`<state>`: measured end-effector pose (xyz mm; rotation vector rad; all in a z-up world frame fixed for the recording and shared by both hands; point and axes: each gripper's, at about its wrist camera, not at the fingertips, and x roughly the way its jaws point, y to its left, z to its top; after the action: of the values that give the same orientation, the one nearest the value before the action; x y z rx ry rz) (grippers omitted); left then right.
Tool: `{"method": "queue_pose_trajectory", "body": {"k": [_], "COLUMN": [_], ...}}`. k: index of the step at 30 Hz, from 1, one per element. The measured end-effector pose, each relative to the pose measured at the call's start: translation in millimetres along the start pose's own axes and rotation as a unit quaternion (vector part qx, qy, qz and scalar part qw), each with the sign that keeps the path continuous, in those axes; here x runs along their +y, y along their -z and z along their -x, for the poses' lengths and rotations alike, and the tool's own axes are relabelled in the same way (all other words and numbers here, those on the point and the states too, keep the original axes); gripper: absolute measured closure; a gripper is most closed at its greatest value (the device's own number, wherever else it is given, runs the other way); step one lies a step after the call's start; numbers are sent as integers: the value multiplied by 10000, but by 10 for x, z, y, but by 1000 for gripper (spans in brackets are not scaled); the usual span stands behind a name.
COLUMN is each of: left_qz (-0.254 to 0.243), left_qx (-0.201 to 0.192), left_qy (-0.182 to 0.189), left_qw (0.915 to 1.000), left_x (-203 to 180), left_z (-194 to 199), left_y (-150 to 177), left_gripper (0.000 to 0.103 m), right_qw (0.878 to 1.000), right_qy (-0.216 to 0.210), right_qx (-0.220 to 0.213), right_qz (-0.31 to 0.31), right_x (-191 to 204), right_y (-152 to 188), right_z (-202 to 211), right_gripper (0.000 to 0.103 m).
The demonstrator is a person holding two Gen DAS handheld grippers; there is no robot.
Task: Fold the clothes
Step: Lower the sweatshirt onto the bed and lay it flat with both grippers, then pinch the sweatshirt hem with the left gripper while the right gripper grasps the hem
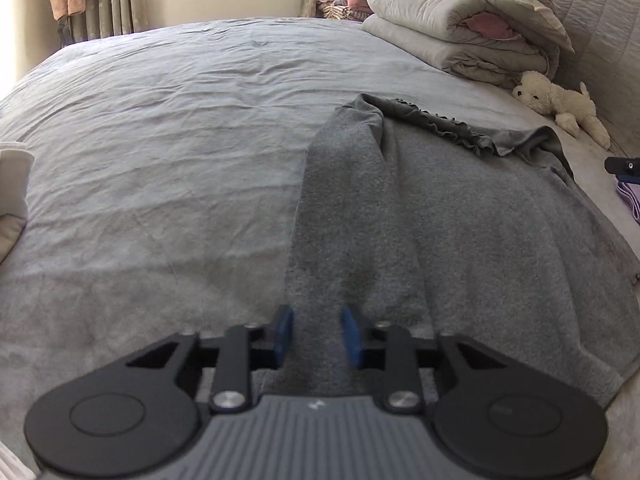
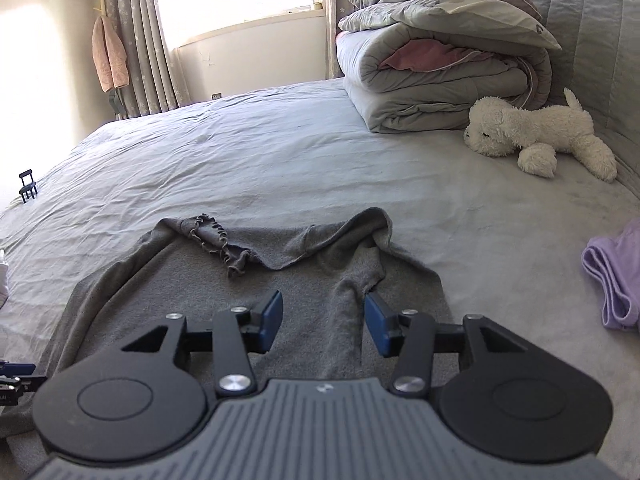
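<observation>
We see grey garment (image 1: 420,200) flat on bed (image 1: 160,140), wide bare sheet leftward. Left gripper (image 1: 316,332) jaws apart astride sleeve; right gripper (image 2: 324,320) released. Right view alone shows lilac cloth (image 2: 612,280).

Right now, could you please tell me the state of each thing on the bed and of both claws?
Sweater: spread on the bed, sleeves laid in over its body.
Left claw: open, one sleeve running between its pads.
Right claw: open, holding nothing.
Duvet: folded.
Toy dog: lying down.
Purple cloth: folded.
</observation>
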<state>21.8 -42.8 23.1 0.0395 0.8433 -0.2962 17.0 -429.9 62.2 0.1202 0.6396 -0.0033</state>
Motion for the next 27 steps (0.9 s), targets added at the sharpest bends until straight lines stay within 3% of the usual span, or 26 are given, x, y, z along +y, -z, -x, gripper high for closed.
{"method": "queue_pose_trajectory", "body": {"k": [3,6,9,13,16,18,22,27], "left_qz": [-87,-124,-157,288,256,327,216,155], "left_qx": [-433,-1036,-1160,-1105,-1322,-1293,-1156,-635], "left_qy": [-486,-1196,-1829,-2123,-2303,-2127,-1066,-219], "left_qw": [9978,9873,9761,9705,9638,9680,9873,9976], "left_x": [77,302,537,785,797,742,407,41], "left_z": [153,283,140,40,142,221,352,365], "left_y": [-142,-449,-661,-649,-647,-618,-434,-96], "left_gripper": [100,100,99,96,94,91,58,58], "right_qw": [9998,9994,9986,9973,9972,9973,9963,9923], "right_qy": [176,322,427,549,637,652,744,921], "right_qx": [49,-26,-75,-40,-37,-4,244,766], "right_qz": [61,125,304,478,380,336,346,327], "right_x": [-20,-45,-37,-43,-112,-146,-213,-404], "right_y": [9,-16,-21,8,2,7,43,156], "right_z": [-90,-125,-138,-133,-117,-116,-153,-231], "right_gripper": [53,53,53,53,53,53,51,46]}}
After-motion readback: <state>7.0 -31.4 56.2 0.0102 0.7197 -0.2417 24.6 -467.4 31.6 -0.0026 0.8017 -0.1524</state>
